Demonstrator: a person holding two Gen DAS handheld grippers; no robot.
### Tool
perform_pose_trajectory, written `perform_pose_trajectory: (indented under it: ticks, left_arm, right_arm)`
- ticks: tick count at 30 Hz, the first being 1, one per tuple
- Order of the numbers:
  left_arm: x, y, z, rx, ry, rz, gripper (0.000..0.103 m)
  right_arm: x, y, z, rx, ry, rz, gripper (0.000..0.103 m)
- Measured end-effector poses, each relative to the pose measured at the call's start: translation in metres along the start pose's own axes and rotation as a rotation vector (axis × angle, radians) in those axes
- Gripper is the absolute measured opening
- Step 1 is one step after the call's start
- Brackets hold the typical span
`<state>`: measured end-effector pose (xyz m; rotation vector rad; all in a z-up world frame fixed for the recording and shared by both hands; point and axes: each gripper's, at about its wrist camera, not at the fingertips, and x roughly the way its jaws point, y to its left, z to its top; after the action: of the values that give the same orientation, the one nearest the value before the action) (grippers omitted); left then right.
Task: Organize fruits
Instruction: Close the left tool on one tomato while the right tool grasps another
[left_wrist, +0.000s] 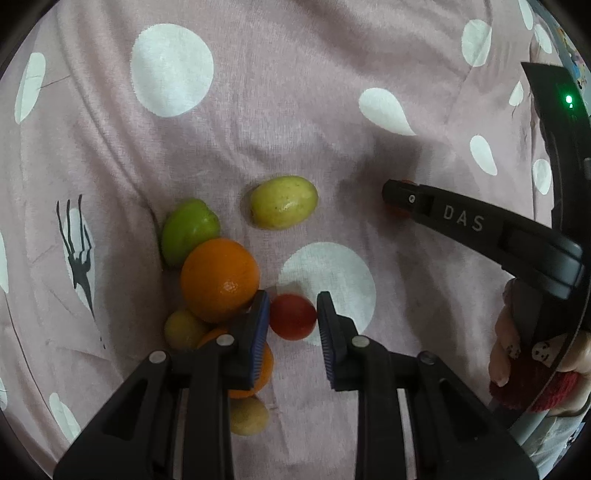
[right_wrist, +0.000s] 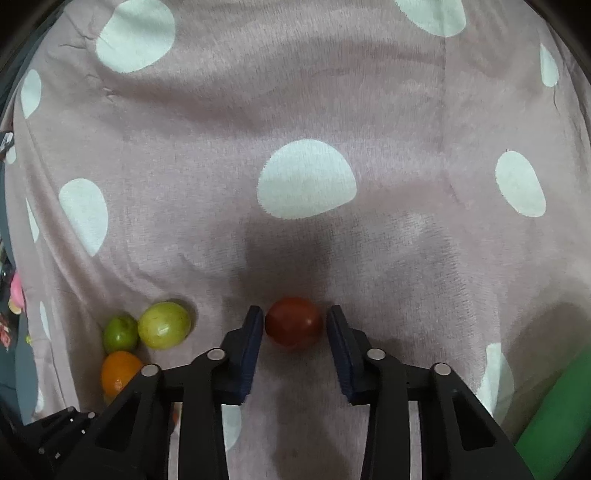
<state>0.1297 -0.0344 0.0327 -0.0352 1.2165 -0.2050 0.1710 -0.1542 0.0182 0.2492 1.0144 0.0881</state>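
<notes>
Left tool (left_wrist: 291, 314): clamped on a small red fruit (left_wrist: 293, 316), both pads against its sides, over the spotted cloth (left_wrist: 295, 110). The fruit is round, so no long axis governs your grip.

Right tool (right_wrist: 294, 321): its fingers bracket a second red fruit (right_wrist: 293, 323), which lies dead centre between the pads on the cloth. The pads are at its sides or a hair off. You cannot tell from this view whether they press, so confirm the grip before lifting.

Governing relation: the heap lies hard to the left of your left tool. A large orange (left_wrist: 219, 278) touches the outside of the left finger, and another orange (left_wrist: 264, 369) sits partly beneath that finger. A green fruit (left_wrist: 188, 230) lies beyond the large orange. A yellow-green oval fruit (left_wrist: 283, 202) lies straight ahead of the tool, apart from the heap, with its long axis roughly across your line.

Judgement: the left hand is the nearer to the heap. Any leftward drift is likely to nudge the oranges and set them rolling.

Open room: bare cloth lies ahead and to the right of each tool. The right tool stands well clear of the heap, which lies to its left. An unidentified green object (right_wrist: 554, 406) lies low to its right. The cloth is creased, so expect round fruit to wander once set down.
</notes>
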Motion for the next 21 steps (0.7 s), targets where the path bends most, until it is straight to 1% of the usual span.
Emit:
perform_pose_trajectory:
  ticks: [3,5,8,11,15,18,21]
  left_arm:
    - [0.008,-0.001,0.0,-0.008,0.005,0.01,0.025]
    - [0.009,-0.004,-0.001,0.001,-0.006,0.018,0.026]
    - [0.008,-0.003,-0.003,-0.006,-0.024,0.005,0.026]
    - [0.004,-0.005,-0.007,0.005,-0.038,0.034,0.025]
    - [-0.008,-0.006,-0.014,-0.003,-0.058,-0.007,0.025]
    - [-0.023,-0.009,-0.021,0.004,-0.101,-0.006,0.025]
    - [-0.037,-0.01,-0.027,0.002,-0.131,-0.028,0.025]
  right_arm:
    - [0.002,0.001,0.0,-0.004,-0.008,-0.001,0.034]
    - [0.003,0.002,-0.001,-0.002,-0.005,0.003,0.034]
    - [0.006,0.001,0.001,-0.002,-0.009,0.007,0.033]
    - [0.008,-0.006,0.001,0.01,-0.011,0.003,0.032]
    - [-0.009,-0.009,-0.007,0.017,-0.029,0.008,0.032]
    - [-0.027,-0.01,-0.013,0.034,-0.044,0.025,0.032]
    - [-0.049,-0.009,-0.024,0.042,-0.071,0.029,0.032]
